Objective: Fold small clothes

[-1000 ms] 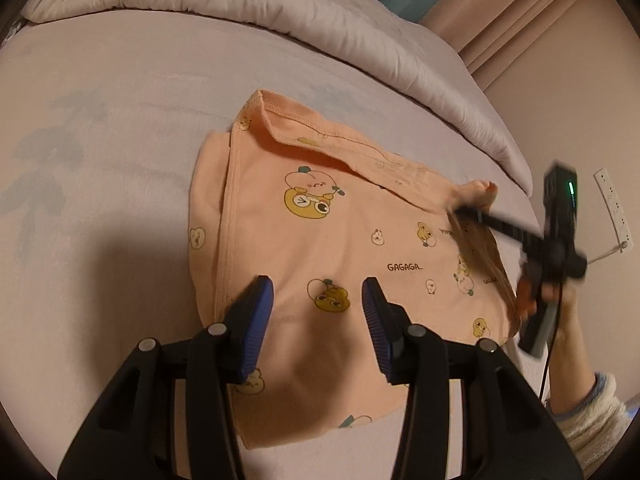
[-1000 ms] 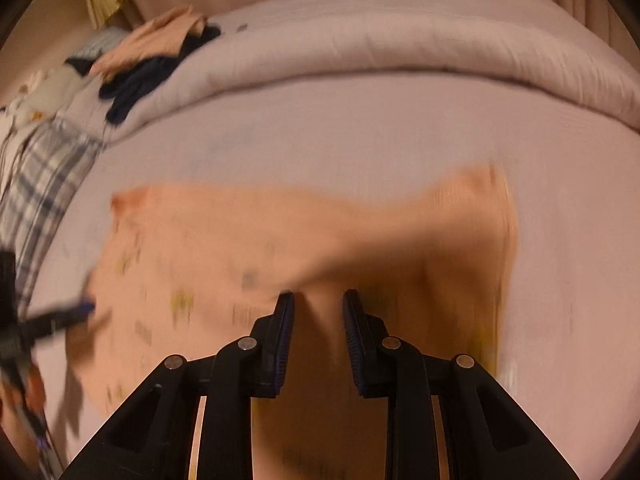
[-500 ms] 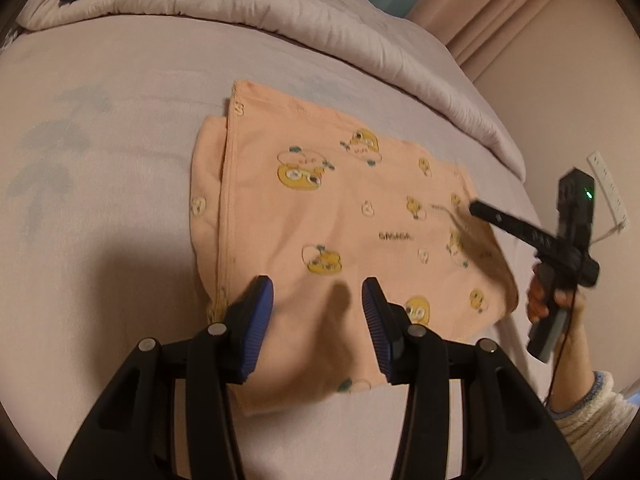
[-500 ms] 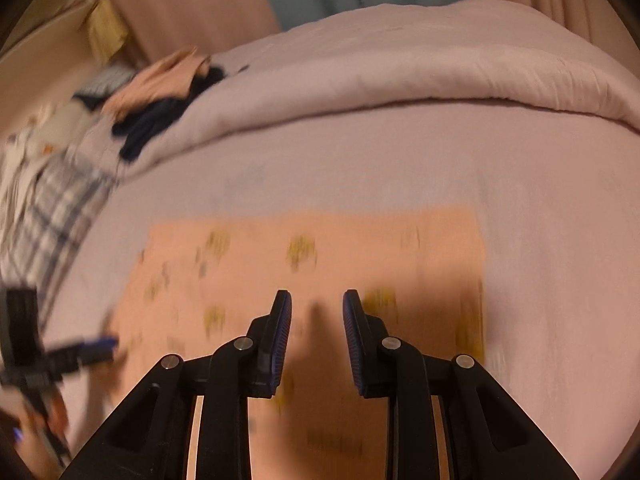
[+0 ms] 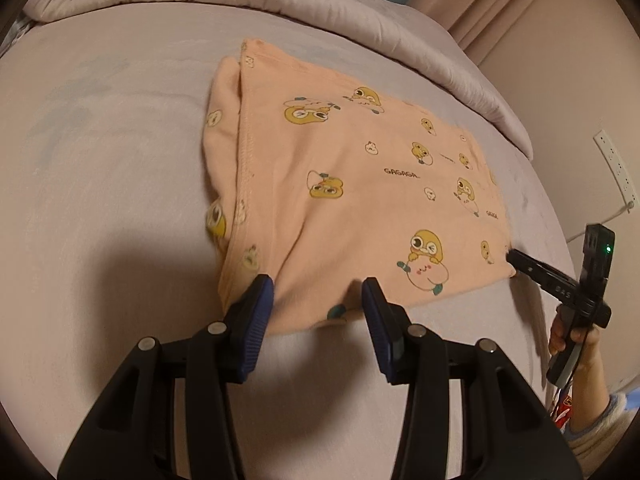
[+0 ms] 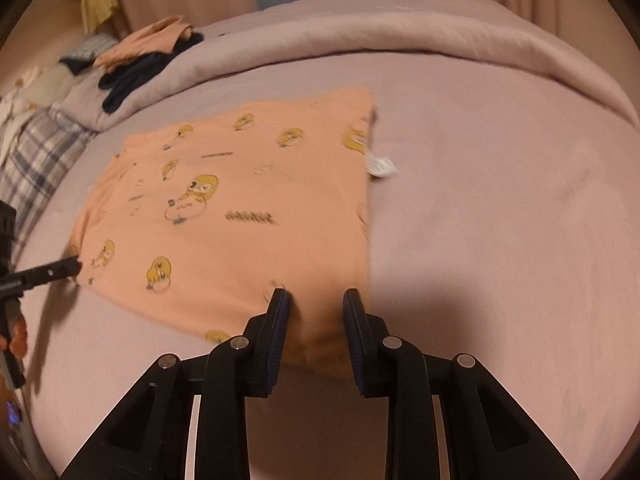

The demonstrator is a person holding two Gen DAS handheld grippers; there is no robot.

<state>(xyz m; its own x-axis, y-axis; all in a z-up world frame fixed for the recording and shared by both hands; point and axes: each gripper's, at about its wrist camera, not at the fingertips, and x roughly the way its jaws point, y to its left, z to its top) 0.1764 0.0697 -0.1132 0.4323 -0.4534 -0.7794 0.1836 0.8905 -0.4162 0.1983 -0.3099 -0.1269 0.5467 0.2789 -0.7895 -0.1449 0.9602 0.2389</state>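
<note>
A small peach garment (image 5: 352,184) with yellow cartoon prints lies folded flat on the pale bed sheet (image 5: 100,168); it also shows in the right wrist view (image 6: 240,208). My left gripper (image 5: 318,300) is open and empty at the garment's near edge. My right gripper (image 6: 314,312) is open and empty over the garment's near right corner. In the left wrist view the right gripper (image 5: 516,258) shows at the garment's right corner. A white label (image 6: 380,166) sticks out at the garment's right edge.
A rolled quilt (image 6: 400,36) runs along the far side of the bed. A pile of dark and peach clothes (image 6: 144,60) and plaid fabric (image 6: 40,156) lie at the far left. A wall socket strip (image 5: 616,168) is on the right wall.
The garment's upper flap was laid down flat, and the right gripper let go of its corner. Both grippers pulled back toward the garment's near edge.
</note>
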